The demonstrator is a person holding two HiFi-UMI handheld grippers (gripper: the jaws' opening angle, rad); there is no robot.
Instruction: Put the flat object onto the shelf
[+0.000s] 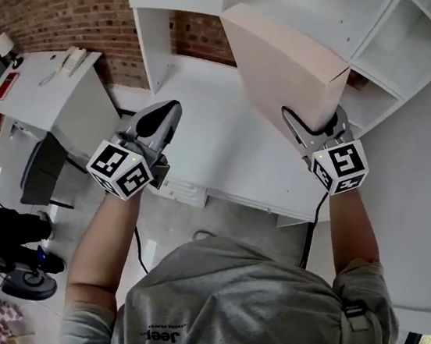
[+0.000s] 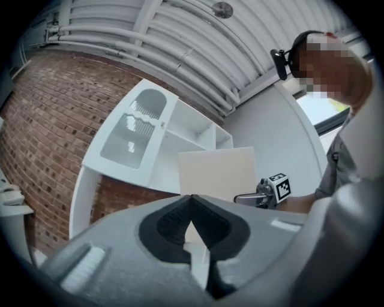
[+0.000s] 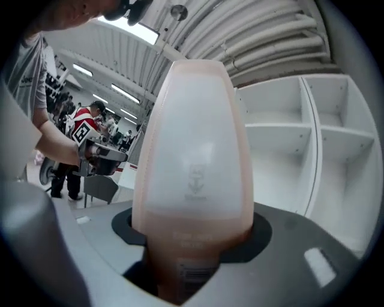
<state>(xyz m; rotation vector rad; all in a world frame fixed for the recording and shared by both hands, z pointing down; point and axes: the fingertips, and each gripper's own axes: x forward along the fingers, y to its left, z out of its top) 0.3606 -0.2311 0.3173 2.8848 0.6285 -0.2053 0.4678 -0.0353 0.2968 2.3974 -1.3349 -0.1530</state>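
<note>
Holding the flat pink box [image 3: 192,150] at one narrow end, the right gripper [image 3: 192,237] has its fingers [image 3: 285,237] clamped on the two wide faces. The box sticks out long in front of them. It is up in the air over the white table [image 1: 202,154], just in front of the white shelf [image 1: 403,35], and it touches neither one. In the head view it leans toward the open shelf spaces. The left gripper [image 2: 191,201] is off to the side, well apart from the box. Its fingers [image 2: 223,226] are together with nothing between them. I think the box is light, because one gripper can carry it by the end. It looks stiff too, since it stays straight and does not sag. Its faces look smooth and a bit shiny, so it might slide out if the squeeze is weak. Holding it only at the end means the far end can swing or dip, so I think a slow, steady carry is best. A good place to hold is right where it is held now, flat on the two big faces near the short edge. That leaves the far end free to go into a shelf space first.
</note>
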